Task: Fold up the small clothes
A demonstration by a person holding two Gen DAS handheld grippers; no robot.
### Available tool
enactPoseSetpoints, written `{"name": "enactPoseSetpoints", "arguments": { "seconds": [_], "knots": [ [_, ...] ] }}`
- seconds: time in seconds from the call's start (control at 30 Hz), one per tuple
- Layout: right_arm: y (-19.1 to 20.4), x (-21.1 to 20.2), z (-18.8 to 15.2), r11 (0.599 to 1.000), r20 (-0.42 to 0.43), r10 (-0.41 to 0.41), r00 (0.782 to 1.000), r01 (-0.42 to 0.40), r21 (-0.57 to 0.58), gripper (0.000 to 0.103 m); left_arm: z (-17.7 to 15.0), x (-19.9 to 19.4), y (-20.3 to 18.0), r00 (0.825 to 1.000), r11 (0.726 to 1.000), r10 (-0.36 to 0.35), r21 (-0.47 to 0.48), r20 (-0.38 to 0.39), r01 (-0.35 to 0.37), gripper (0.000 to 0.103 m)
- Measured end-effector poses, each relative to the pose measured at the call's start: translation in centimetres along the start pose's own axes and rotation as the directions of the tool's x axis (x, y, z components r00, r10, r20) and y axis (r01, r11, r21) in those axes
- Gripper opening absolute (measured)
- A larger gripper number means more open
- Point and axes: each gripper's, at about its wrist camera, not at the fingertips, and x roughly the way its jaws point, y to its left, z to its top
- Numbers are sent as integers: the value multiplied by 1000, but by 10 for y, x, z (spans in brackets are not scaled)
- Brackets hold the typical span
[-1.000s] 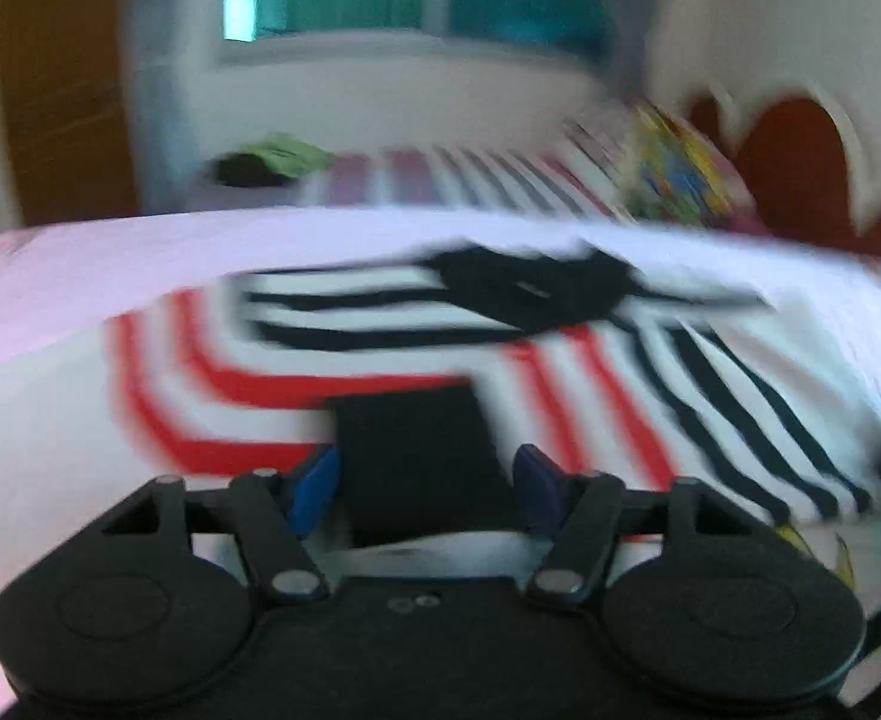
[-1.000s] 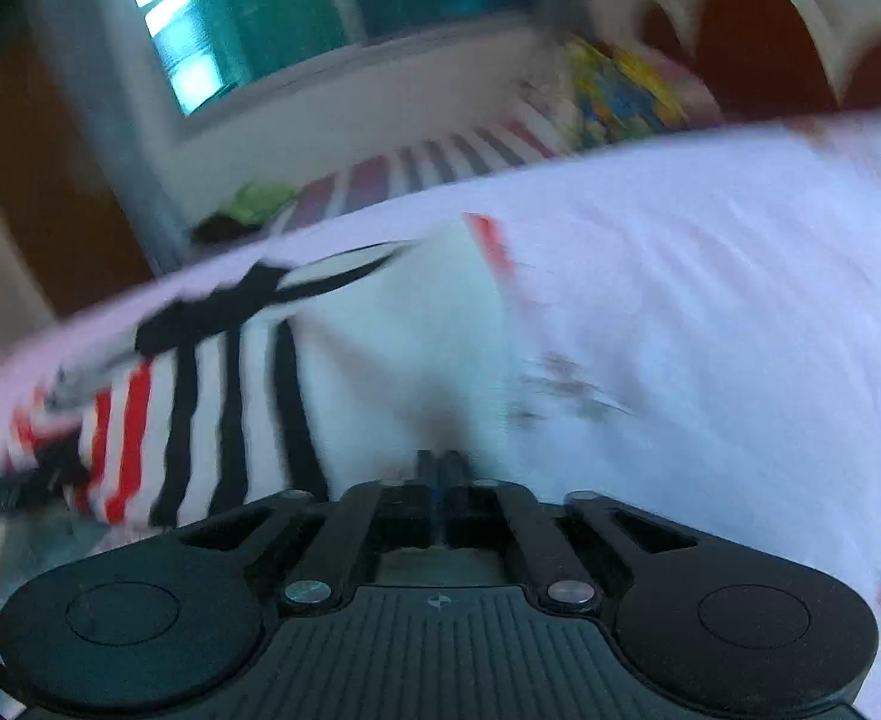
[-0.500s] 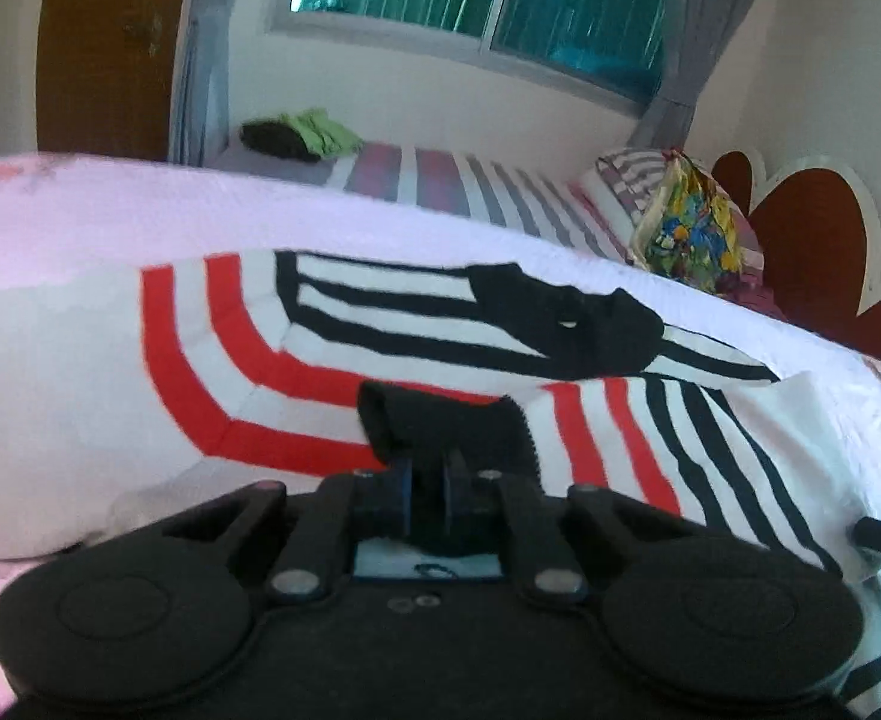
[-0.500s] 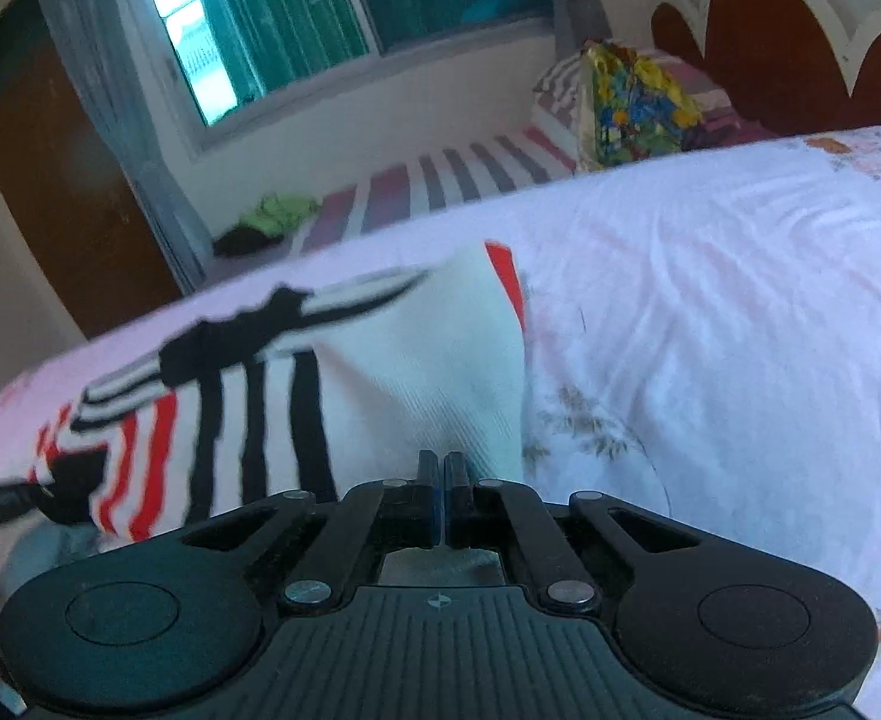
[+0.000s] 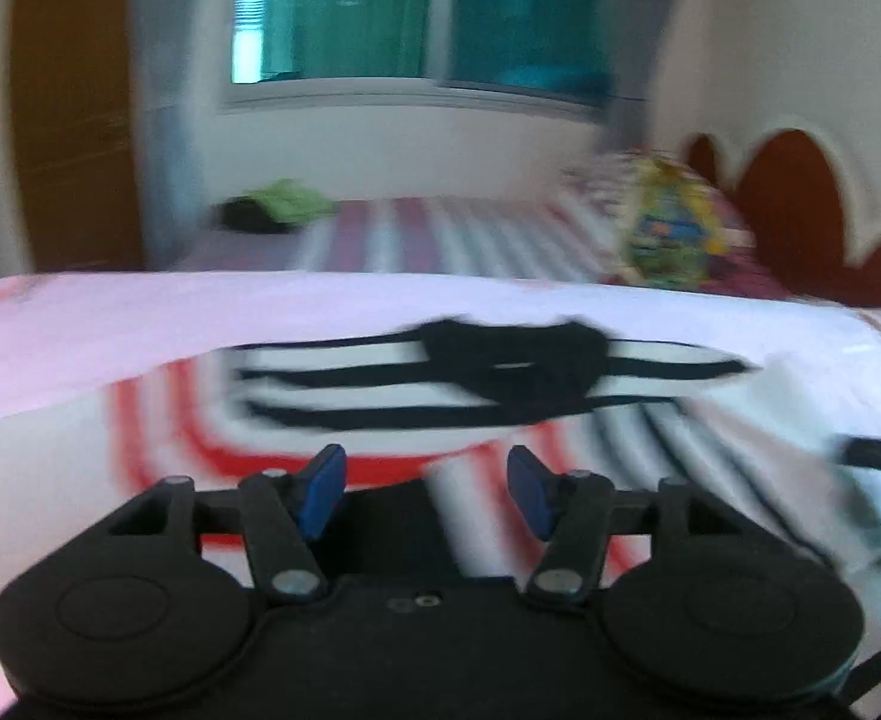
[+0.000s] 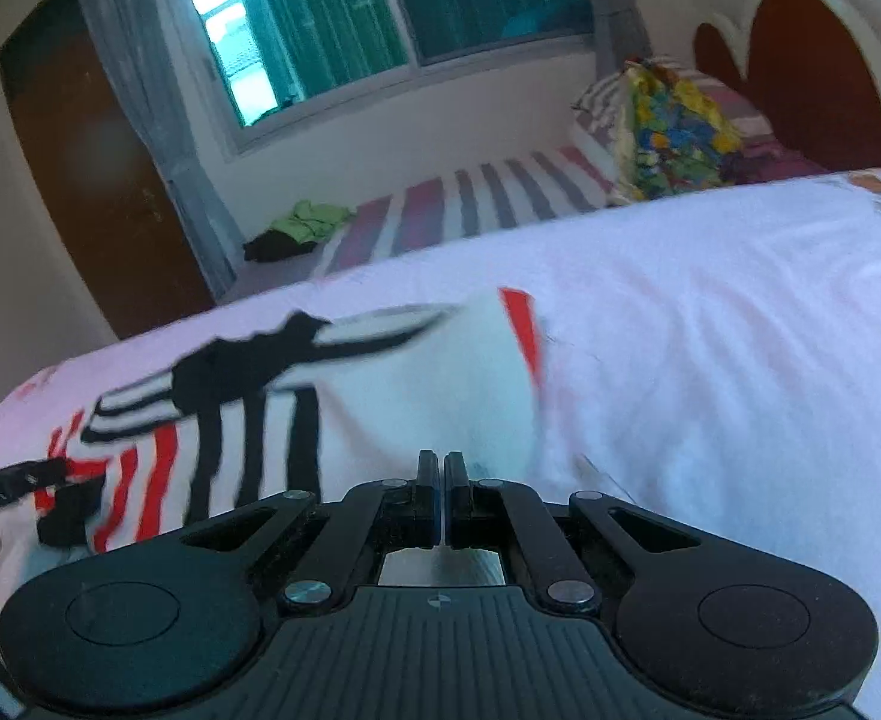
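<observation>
On the near bed (image 6: 710,330), over its pale pink sheet, lies the small striped shirt (image 5: 380,396), white with black and red bands and a black collar patch (image 5: 512,360) toward its far edge. From the left wrist view the shirt fills the middle ground, blurred, with red stripes curving at about 9 o'clock of the collar and black stripes running off toward 3 o'clock. The left tool (image 5: 427,483) hangs just above the shirt's near part with its blue pads (image 5: 320,489) standing apart; its jaws are opening, and between them lies striped cloth and a dark piece that the pads do not press. From the right wrist view the same shirt (image 6: 296,414) lies at 10 o'clock of the right tool (image 6: 441,480), whose jaws are pressed together on the shirt's white near edge; a white flap with a red band (image 6: 521,330) rises from the grip toward 12 o'clock. At 9 o'clock in that view a dark finger of the left tool (image 6: 14,483) reaches in over the red stripes beside a black cuff (image 6: 71,513). Beyond the near bed stands a second bed (image 6: 470,204) with a striped cover, carrying a green and black bundle of clothes (image 6: 296,231) at 11 o'clock and a bright patterned pillow (image 6: 674,132) at 1 o'clock. Behind are a window (image 6: 392,30) with teal blinds, a grey curtain (image 6: 140,90), a brown door (image 6: 92,192) and a dark red scalloped headboard (image 6: 812,60).
</observation>
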Motion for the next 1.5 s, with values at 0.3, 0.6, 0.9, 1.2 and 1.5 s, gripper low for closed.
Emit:
{"name": "enactPoseSetpoints", "arguments": {
  "seconds": [0.3, 0.6, 0.9, 1.2, 1.5],
  "knots": [
    [24, 60, 4, 983, -109, 61, 992, -78, -167, 0, -8, 54, -48, 994, 996, -22, 89, -108, 31, 65],
    [-48, 72, 42, 1000, -36, -11, 999, 11, -18, 0, -14, 42, -17, 995, 996, 3, 87, -99, 5, 69],
    [-51, 80, 51, 995, -20, -81, 997, 80, -60, 0, 13, 56, -62, 997, 995, -7, 103, -74, 14, 75],
    [-56, 34, 46, 997, 5, -5, 1000, 5, -71, 46, -3, 43, -43, 996, 996, 35, 90, -84, -27, 74],
    [-42, 30, 9, 991, -22, -39, 999, 35, -125, 36, -15, 22, -16, 992, 995, 96, 50, -87, -92, 74]
  ]
}}
